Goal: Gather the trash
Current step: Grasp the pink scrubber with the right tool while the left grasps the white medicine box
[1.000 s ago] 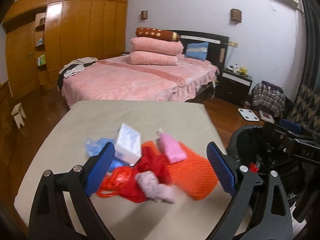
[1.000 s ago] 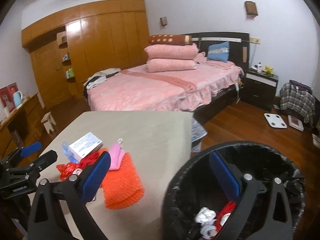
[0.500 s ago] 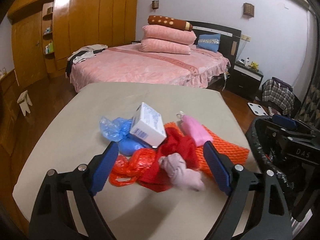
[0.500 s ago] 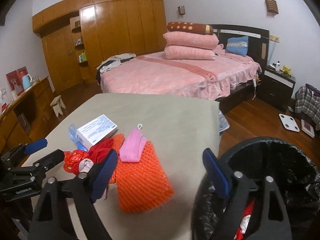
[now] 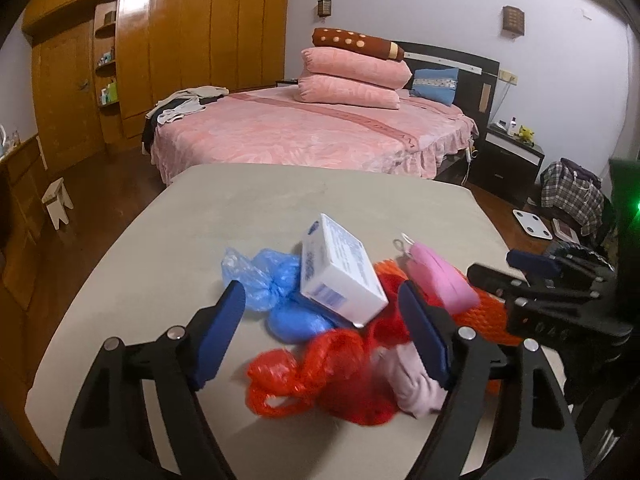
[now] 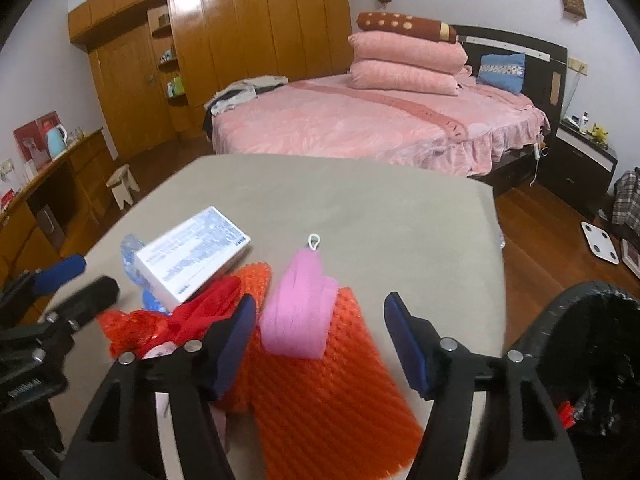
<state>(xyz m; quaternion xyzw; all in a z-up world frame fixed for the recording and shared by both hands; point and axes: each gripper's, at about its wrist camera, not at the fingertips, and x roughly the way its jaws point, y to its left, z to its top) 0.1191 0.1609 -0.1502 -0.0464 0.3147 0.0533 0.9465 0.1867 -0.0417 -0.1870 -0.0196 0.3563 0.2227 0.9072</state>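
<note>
A pile of trash lies on the beige table (image 5: 240,216): a white box (image 5: 340,276), a blue plastic bag (image 5: 272,280), a red plastic bag (image 5: 316,376), a pale pink wad (image 5: 412,380), a pink cloth pouch (image 6: 300,312) and an orange mesh sheet (image 6: 320,380). My left gripper (image 5: 320,328) is open and empty, its jaws either side of the box and red bag. My right gripper (image 6: 320,336) is open and empty over the pink pouch and orange mesh. The black-lined trash bin (image 6: 592,360) stands at the table's right.
A pink bed (image 5: 312,132) with stacked pillows stands behind the table. Wooden wardrobes (image 5: 180,48) line the left wall. A small stool (image 5: 56,200), a nightstand (image 5: 512,160), a scale (image 5: 532,224) and a checked bag (image 5: 572,192) are on the floor.
Both grippers moved in toward the trash pile. The right one swung left, from over the bin to over the pink pouch and orange mesh. Both stayed open.
</note>
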